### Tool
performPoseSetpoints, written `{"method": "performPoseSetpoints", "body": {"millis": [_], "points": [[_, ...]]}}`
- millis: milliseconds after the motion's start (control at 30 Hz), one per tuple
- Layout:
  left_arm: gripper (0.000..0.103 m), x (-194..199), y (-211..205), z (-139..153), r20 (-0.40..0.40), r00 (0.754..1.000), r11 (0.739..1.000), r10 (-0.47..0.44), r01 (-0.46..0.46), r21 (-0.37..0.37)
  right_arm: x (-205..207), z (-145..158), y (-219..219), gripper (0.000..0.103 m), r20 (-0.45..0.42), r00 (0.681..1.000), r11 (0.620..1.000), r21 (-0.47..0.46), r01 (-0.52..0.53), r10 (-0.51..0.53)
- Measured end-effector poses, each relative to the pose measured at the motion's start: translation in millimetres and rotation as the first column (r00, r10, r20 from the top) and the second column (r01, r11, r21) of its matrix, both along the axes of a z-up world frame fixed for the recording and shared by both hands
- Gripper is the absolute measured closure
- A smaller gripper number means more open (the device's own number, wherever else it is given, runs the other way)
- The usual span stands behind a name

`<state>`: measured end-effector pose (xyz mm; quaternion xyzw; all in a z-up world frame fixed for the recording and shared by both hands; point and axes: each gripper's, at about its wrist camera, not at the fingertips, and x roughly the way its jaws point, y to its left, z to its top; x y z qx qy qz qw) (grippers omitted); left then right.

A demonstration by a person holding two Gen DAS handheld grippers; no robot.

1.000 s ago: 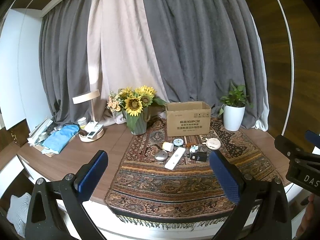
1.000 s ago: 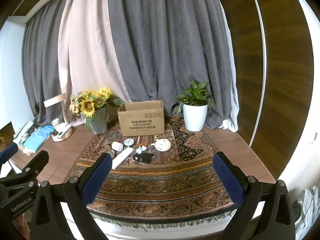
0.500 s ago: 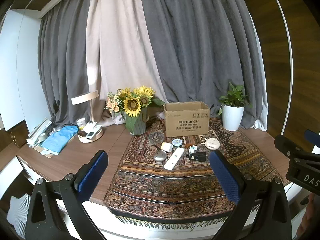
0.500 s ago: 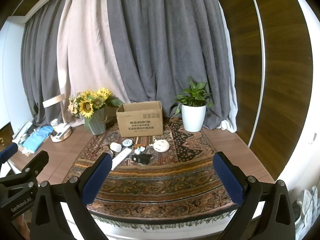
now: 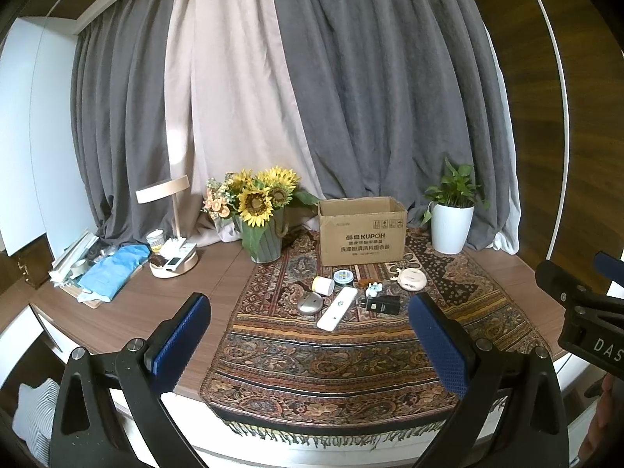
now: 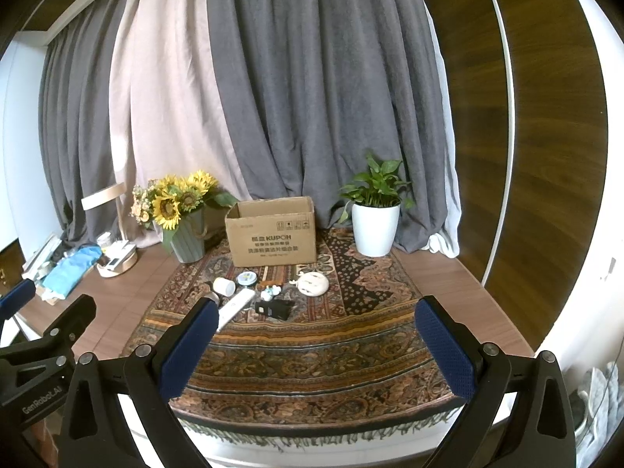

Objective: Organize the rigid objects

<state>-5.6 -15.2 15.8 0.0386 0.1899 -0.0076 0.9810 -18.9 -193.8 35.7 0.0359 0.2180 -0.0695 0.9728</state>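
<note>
1. While both units hang above the near desk edge, the left hand-held gripper and right hand-held gripper have their jaws spread wide, holding nothing.
2. Cardboard box: upright at the rear of the patterned runner, top open; contents not visible.
3. Loose items sit on the runner in front of the box: white remote, grey oval case, black item, small white jar on its side, round cream device.
4. Grey vase holds sunflowers; white pot holds a green plant.
5. Round tray at left holds small devices.

Small items on rug, before box
</note>
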Motion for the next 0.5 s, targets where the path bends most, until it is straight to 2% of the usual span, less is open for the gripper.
{"method": "performPoseSetpoints", "body": {"millis": [500], "points": [[0.0, 0.0, -0.6, -0.3, -0.001, 1.0, 1.0, 0.001, -0.001, 0.0, 1.0, -0.8, 2.6, 0.001, -0.003, 1.0, 1.0, 0.002, -0.002, 0.002]]}}
